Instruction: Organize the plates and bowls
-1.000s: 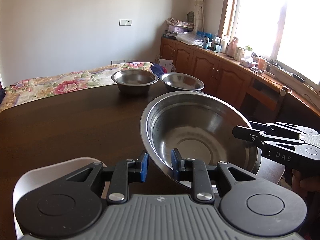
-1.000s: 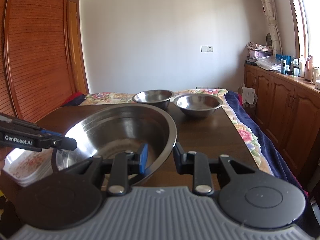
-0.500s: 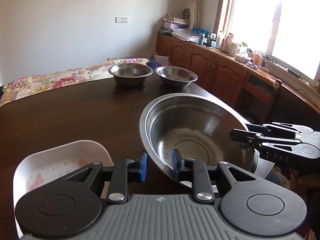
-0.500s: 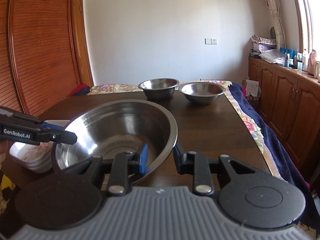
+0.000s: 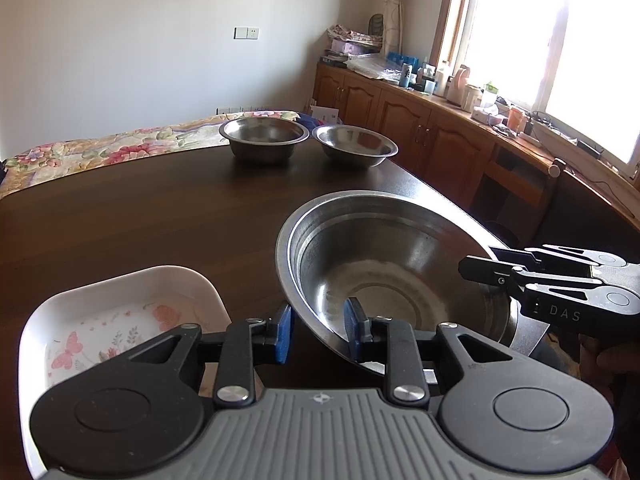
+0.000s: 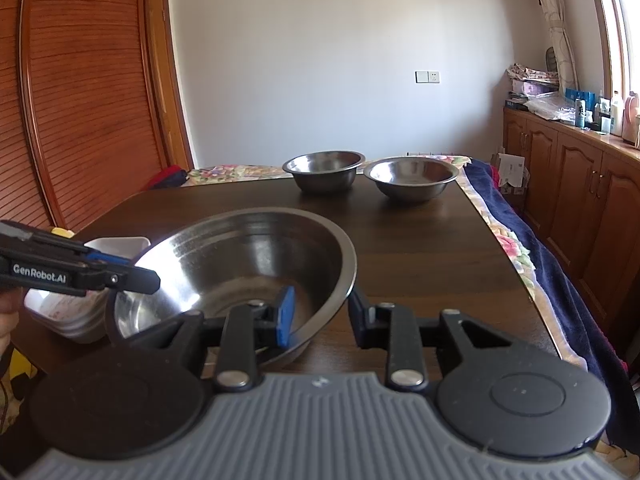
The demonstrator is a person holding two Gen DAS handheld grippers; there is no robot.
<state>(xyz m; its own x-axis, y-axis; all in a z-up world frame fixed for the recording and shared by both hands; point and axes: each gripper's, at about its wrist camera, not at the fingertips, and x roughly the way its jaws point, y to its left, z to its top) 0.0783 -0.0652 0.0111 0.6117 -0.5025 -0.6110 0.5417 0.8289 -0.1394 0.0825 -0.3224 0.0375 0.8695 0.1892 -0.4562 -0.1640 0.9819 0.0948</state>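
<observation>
A large steel bowl hangs tilted just over the dark table, gripped from two sides. My left gripper is shut on its near rim, one blue pad inside and one outside. From the opposite side my right gripper is shut on the rim the same way; the left wrist view shows the right gripper at the bowl's right edge. Two small steel bowls stand side by side at the table's far end. A stack of white flowered plates lies left of the big bowl.
The table's right edge drops to a flowered cloth and a dark blue blanket. Wooden cabinets with clutter run along the window wall. A wooden sliding door stands at left. A hand holds the left gripper.
Both grippers moved together with the big bowl, grips unchanged. The white plates came further into the left wrist view, and the two far bowls sit higher in both views.
</observation>
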